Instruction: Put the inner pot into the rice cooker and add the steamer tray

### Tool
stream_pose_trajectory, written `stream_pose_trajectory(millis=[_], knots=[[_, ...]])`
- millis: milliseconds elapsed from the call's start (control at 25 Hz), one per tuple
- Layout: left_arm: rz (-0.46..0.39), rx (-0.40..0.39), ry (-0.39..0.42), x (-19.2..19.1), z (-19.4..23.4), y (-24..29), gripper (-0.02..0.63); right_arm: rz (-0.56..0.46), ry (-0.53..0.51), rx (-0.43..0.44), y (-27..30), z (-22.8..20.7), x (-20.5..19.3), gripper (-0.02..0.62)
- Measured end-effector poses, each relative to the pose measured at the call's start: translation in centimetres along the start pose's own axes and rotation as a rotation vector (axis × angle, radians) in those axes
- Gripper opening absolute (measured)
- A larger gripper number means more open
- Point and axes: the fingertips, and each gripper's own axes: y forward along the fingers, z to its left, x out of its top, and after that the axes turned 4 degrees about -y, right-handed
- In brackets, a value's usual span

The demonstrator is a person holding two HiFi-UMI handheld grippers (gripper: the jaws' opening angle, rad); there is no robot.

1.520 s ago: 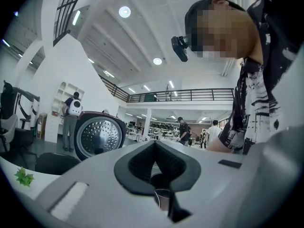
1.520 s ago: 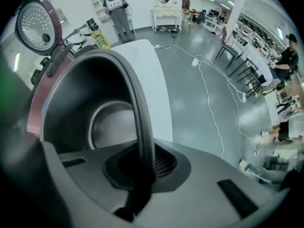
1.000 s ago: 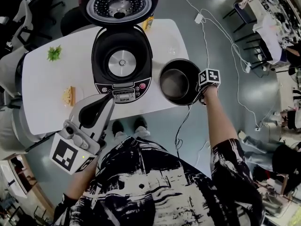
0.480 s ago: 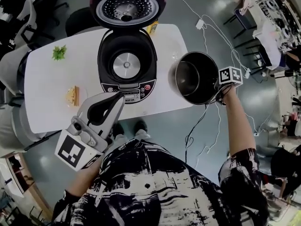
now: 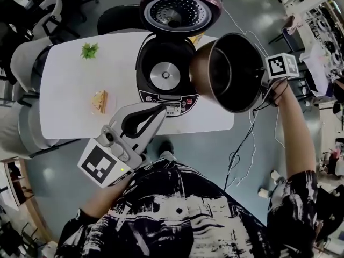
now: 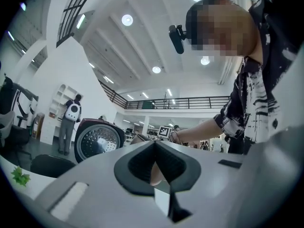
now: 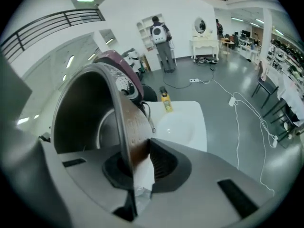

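1. The right gripper has its fingers clenched on the rim of the inner pot. One finger sits inside the wall and the other outside, with the thin wall pinched between them.
2. The pot hangs in the air from those fingers, clear of the desk. It is just to the right of the open rice cooker and overlaps the cooker's right edge in the head view.
3. The pot is tilted, with its mouth facing partly toward the cooker.
4. It is deep and round, dark and smooth inside, and its brownish outer wall bears faint pale markings.
5. The left gripper has its fingers closed together on nothing. It is by the desk's front edge, well apart from the pot.
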Motion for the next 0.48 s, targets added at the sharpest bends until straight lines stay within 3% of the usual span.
stream_pose_trajectory(millis=[200, 480], knots=[[-0.013, 0.047, 0.002, 0.6, 0.5, -1.9, 0.005, -0.019, -0.046, 0.077, 4.5, 5.7, 4.6, 0.005], [-0.030, 0.128, 0.008, 1.0, 2.6, -5.7, 0.005, -0.001, -0.004, 0.084, 12.4, 8.7, 6.2, 0.006]])
